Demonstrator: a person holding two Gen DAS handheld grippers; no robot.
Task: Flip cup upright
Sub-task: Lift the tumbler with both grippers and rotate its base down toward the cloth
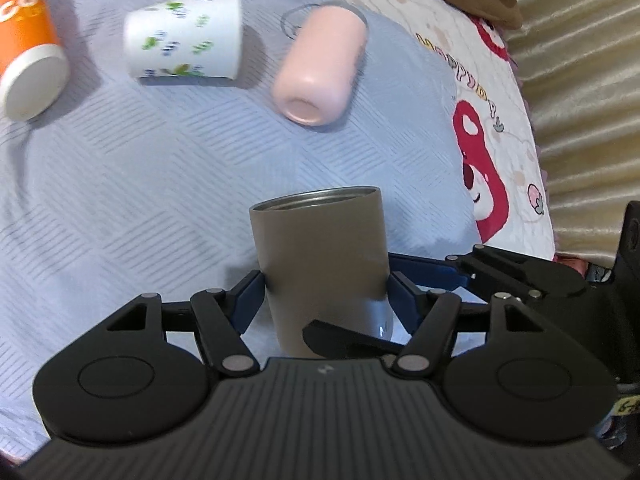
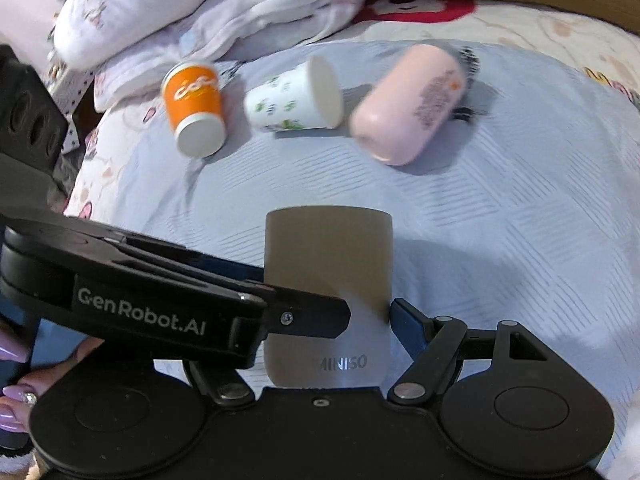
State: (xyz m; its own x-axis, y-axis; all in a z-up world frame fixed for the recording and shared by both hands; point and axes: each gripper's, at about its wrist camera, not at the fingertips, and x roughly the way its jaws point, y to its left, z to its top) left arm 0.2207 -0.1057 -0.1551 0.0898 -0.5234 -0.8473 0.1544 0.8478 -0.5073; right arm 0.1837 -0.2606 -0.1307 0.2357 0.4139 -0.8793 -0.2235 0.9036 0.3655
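Both grippers pinched the grey cup (image 1: 320,264) low on its sides, the left gripper (image 1: 326,292) and the right gripper (image 2: 328,312) closed on it from different angles, probably to steady it through the turn. The cup stood near the front edge of the blue bedspread (image 1: 140,184), long axis vertical, open mouth up. Three other cups lay tipped toward the far edge

A pale blue woven bedspread with a ribbed diamond pattern (image 1: 160,184) covers the bed; under it lies a cream cartoon-printed sheet with red bears (image 1: 480,184). Beige pleated curtain fabric (image 1: 580,100) hangs at the bedside; a rumpled white fleece blanket (image 2: 208,12) is heaped at the far end.
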